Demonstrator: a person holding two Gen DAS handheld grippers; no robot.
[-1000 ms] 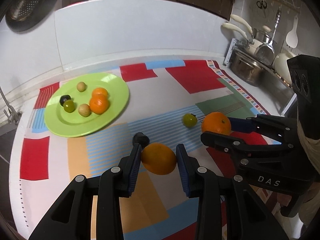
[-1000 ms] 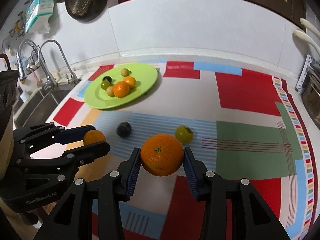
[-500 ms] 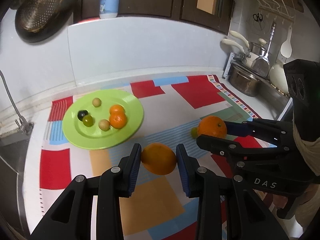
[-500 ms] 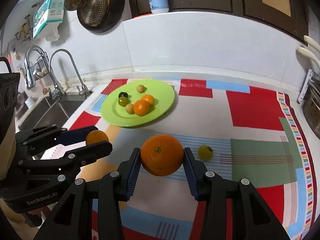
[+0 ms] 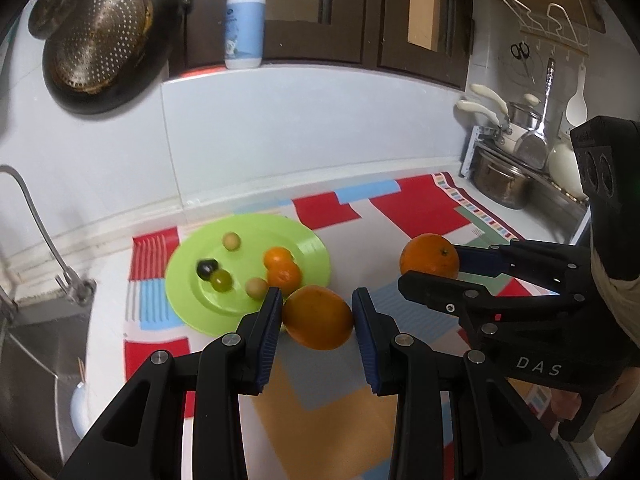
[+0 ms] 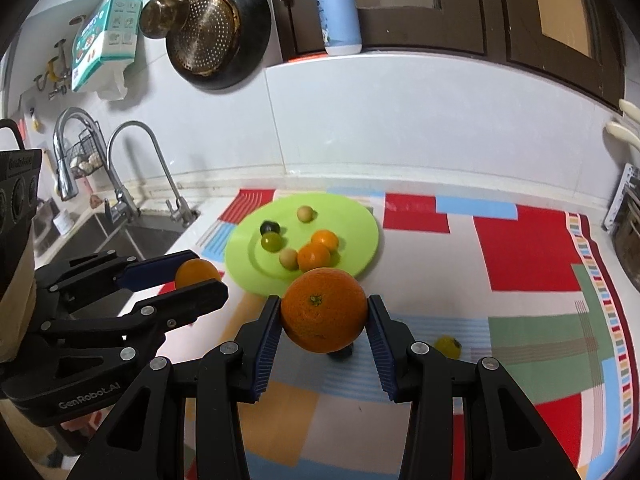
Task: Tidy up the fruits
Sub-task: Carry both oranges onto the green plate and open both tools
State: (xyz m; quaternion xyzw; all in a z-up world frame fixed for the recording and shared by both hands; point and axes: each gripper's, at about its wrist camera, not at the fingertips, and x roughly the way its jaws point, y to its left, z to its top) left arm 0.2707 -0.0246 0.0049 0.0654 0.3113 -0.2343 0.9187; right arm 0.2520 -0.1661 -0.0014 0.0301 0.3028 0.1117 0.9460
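My left gripper (image 5: 316,316) is shut on a smooth orange (image 5: 318,317), held in the air in front of the green plate (image 5: 188,280). My right gripper (image 6: 323,318) is shut on a larger orange (image 6: 324,310), also lifted, near the plate's (image 6: 360,248) front rim. Each gripper shows in the other's view: the right gripper (image 5: 430,270) with its orange (image 5: 429,256), the left gripper (image 6: 198,278) with its orange (image 6: 196,272). The plate holds two small oranges (image 6: 316,252), two pale round fruits, a green fruit (image 6: 271,242) and a dark one (image 6: 269,227).
A yellow-green fruit (image 6: 448,344) and a dark fruit (image 6: 340,353) lie on the patchwork cloth (image 6: 528,256) under my right gripper. A sink with taps (image 6: 120,184) is to the left. A pot rack (image 5: 504,184) stands at the right. A pan and strainer (image 6: 216,28) hang on the wall.
Both grippers have risen and moved toward the plate, each still holding its orange. The loose fruits on the cloth have slipped low or out of view.
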